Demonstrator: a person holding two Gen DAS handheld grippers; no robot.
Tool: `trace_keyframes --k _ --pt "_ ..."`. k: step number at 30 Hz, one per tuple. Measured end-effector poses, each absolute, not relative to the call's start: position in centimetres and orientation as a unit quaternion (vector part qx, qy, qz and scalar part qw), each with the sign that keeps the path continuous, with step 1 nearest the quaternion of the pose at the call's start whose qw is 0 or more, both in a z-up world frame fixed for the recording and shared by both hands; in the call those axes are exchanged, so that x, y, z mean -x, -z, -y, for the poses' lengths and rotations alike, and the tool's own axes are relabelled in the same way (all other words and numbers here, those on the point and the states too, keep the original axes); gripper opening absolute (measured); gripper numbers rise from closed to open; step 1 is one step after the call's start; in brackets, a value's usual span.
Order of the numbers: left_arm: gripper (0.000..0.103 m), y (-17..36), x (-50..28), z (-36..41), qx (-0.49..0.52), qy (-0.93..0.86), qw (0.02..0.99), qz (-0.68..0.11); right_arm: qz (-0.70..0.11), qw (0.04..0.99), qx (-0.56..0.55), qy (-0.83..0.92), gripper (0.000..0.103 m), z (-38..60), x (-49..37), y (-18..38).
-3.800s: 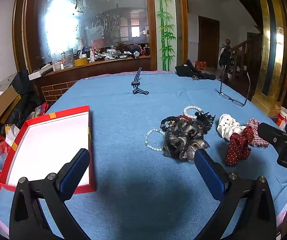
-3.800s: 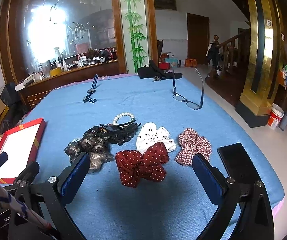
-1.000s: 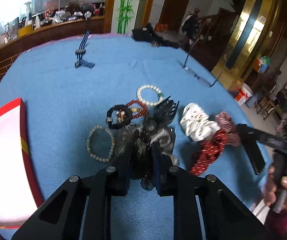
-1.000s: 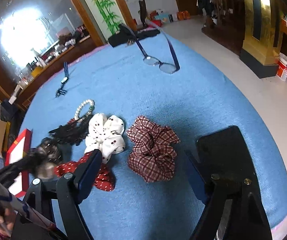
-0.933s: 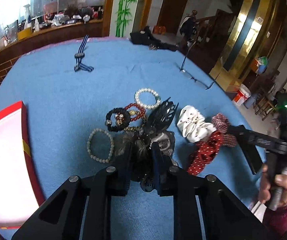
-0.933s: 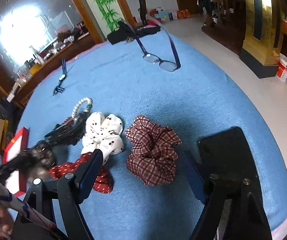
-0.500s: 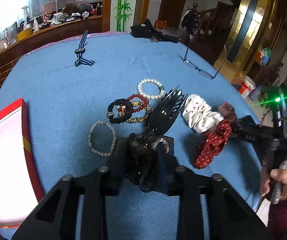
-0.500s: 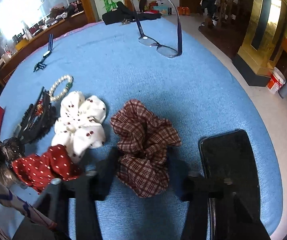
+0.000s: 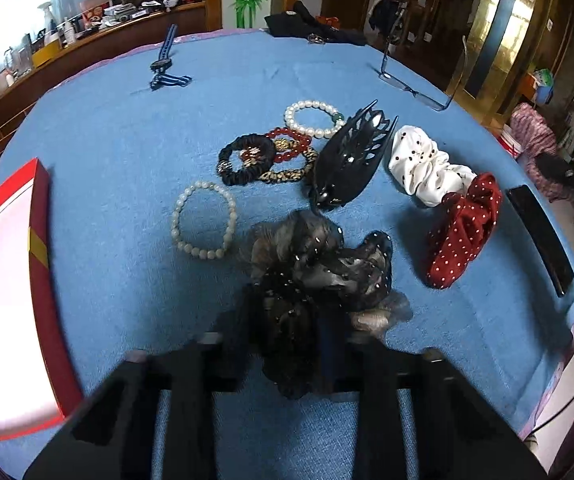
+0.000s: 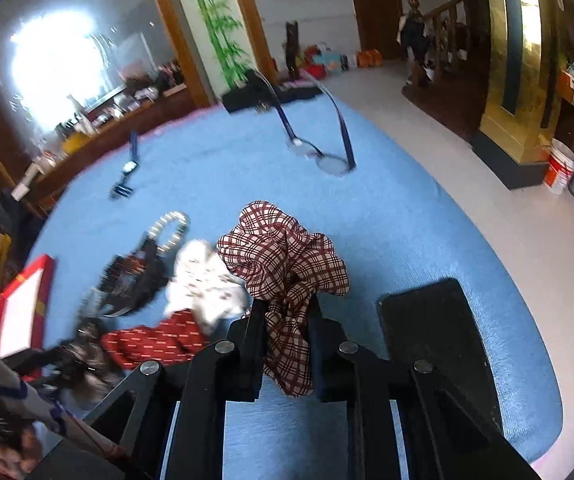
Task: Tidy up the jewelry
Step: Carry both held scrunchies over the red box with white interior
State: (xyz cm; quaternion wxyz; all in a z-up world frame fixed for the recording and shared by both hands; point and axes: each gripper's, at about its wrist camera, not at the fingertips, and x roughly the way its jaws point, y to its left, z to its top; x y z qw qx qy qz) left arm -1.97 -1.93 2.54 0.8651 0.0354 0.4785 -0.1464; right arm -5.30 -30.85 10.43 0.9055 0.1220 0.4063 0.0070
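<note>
I'm in a lived-in home — far off stand a wooden staircase (image 10: pixel 443 20), a bamboo-painted pillar (image 10: pixel 215 28) and a cluttered wooden counter (image 9: pixel 87 40) beyond my blue-covered table (image 9: pixel 107 128)

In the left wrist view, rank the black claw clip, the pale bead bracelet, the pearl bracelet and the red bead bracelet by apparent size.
1. black claw clip
2. pale bead bracelet
3. pearl bracelet, though it lies farther away, so unsure
4. red bead bracelet, partly overlapped

Daylight glares off the mirror (image 10: pixel 59 68) far left of my view; my right camera smears with motion blur, and fisheye edges curve darkly.
</note>
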Motion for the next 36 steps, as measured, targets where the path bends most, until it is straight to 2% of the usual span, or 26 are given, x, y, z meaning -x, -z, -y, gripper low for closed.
trace_keyframes --k 3,20,36 --pt "0.015 -3.1 2.6 1.7 -0.033 0.152 0.869 -0.470 -0.395 0.910 -0.121 -0.020 0.019 29.8 5.9 -11.7" --pt "0.015 -10.3 4.8 -3.9 0.015 0.129 0.912 -0.390 -0.393 0.907 -0.100 -0.115 0.020 22.5 6.2 -13.7" --pt "0.015 -12.6 6.0 -19.7 0.059 0.006 0.933 -0.355 -0.429 0.864 -0.033 -0.261 0.022 5.0 3.3 -15.0"
